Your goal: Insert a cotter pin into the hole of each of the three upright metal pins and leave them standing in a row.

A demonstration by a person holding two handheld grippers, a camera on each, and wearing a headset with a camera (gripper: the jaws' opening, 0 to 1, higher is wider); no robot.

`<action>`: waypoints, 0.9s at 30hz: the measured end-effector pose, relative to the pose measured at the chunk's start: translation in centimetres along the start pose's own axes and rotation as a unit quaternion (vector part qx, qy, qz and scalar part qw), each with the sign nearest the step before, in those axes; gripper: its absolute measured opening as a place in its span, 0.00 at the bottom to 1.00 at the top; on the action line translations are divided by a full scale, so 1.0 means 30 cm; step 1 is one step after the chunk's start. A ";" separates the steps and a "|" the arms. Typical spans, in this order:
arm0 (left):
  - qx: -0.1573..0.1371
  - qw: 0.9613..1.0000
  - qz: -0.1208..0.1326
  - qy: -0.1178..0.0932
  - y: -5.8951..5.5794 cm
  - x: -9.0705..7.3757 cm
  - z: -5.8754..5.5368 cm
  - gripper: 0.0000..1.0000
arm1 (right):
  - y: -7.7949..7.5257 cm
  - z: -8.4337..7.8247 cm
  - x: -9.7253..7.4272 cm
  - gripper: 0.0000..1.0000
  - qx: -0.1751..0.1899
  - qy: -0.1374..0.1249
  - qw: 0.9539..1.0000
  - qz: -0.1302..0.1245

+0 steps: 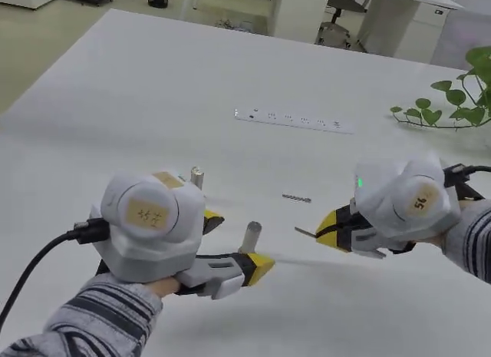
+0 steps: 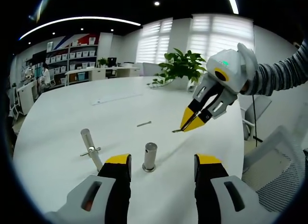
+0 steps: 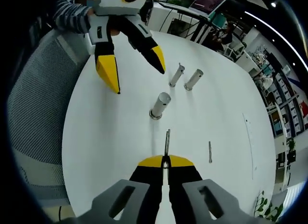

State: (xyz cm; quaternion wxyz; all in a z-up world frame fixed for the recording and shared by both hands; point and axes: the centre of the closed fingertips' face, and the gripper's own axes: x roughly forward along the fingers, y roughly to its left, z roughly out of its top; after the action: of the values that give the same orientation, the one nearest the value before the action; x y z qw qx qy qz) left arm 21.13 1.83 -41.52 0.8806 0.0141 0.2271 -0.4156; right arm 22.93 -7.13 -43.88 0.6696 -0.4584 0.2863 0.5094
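Observation:
Three upright metal pins stand on the white table: the nearest pin [image 3: 160,105], a second pin [image 3: 193,79], and a third pin [image 3: 176,75] with a cotter pin through it. My left gripper [image 1: 237,243] is open, its jaws on either side of the nearest pin [image 2: 149,156] without touching it. My right gripper [image 3: 166,162] is shut on a cotter pin [image 3: 167,142] that points at this metal pin [image 1: 250,236] from a short distance away. A loose cotter pin [image 1: 296,197] lies flat further back.
A white power strip [image 1: 293,120] lies across the middle of the table, and a potted plant [image 1: 460,96] trails over the far right edge. A mesh chair [image 3: 38,113] stands beside the table edge.

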 end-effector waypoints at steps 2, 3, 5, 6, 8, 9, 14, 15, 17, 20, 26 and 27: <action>-0.005 1.000 -0.006 0.001 -0.010 0.002 -0.003 0.46 | 0.011 0.013 0.000 0.00 -0.006 -0.005 1.000 0.001; -0.008 1.000 -0.009 0.002 -0.013 0.003 -0.005 0.45 | 0.020 0.021 0.000 0.00 -0.011 -0.007 1.000 0.002; -0.014 1.000 -0.016 0.002 -0.020 0.006 -0.006 0.42 | 0.034 0.037 0.001 0.00 -0.022 -0.012 1.000 0.004; -0.016 1.000 -0.018 0.001 -0.023 0.006 -0.005 0.41 | 0.040 0.043 0.001 0.00 -0.024 -0.013 1.000 0.006; -0.025 0.999 -0.025 -0.004 -0.031 0.008 -0.003 0.38 | 0.054 0.057 0.003 0.00 -0.030 -0.017 0.999 0.008; -0.030 0.999 -0.029 -0.006 -0.034 0.008 -0.002 0.37 | 0.060 0.063 0.004 0.00 -0.031 -0.020 0.999 0.009; -0.054 0.997 -0.048 -0.011 -0.055 0.011 -0.001 0.27 | 0.089 0.093 0.009 0.00 -0.050 -0.030 0.998 0.008; -0.062 0.997 -0.053 -0.013 -0.059 0.013 -0.002 0.26 | 0.093 0.098 0.008 0.00 -0.052 -0.032 0.998 0.008; -0.079 0.995 -0.061 -0.016 -0.065 0.016 -0.002 0.24 | 0.102 0.109 0.007 0.00 -0.056 -0.036 0.998 0.008; -0.100 0.992 -0.070 -0.021 -0.070 0.018 -0.003 0.21 | 0.111 0.128 0.001 0.00 -0.063 -0.041 0.997 0.006; -0.137 0.986 -0.087 -0.030 -0.084 0.018 0.002 0.15 | 0.125 0.168 -0.009 0.00 -0.070 -0.058 0.996 0.005; -0.140 0.986 -0.089 -0.031 -0.085 0.019 0.002 0.14 | 0.125 0.173 -0.010 0.00 -0.070 -0.060 0.996 0.004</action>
State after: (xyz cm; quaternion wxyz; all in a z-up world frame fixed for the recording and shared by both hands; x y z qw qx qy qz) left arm 19.59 -0.25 -41.28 0.8402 -0.1424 0.2561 -0.4562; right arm 18.86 -2.32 -42.67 0.6500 -0.4712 0.2113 0.5576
